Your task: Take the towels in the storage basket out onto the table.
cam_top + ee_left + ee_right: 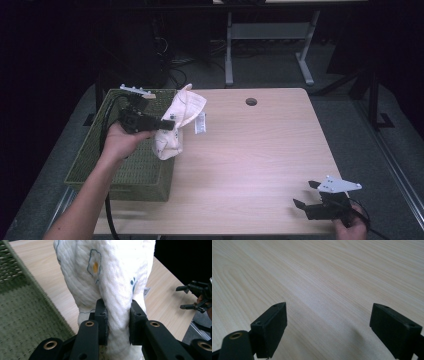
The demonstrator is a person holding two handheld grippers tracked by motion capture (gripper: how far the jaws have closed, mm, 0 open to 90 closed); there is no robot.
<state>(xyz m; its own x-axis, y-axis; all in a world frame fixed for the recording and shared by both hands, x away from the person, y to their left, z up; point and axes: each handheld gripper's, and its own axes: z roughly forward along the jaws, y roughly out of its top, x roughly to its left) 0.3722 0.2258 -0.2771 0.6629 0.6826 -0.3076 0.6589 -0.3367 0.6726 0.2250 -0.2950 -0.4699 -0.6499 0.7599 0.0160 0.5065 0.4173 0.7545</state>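
Observation:
A white quilted cloth [179,124] with small printed patterns hangs bunched above the table's left part, beside the green basket [125,165]. My left gripper [169,122] is shut on it; in the left gripper view the cloth [110,277] is pinched between the two black jaws and rises above them. A white label [200,122] dangles from the cloth's right side. My right gripper [306,194] rests low near the table's front right corner, open with nothing between its jaws. In the right gripper view its jaws stand wide apart over bare wood [324,277].
The green woven basket sits at the table's left edge, partly overhanging it. A round cable hole [251,101] lies near the far edge of the wooden table [260,150]. A white desk frame [270,35] stands on the floor beyond.

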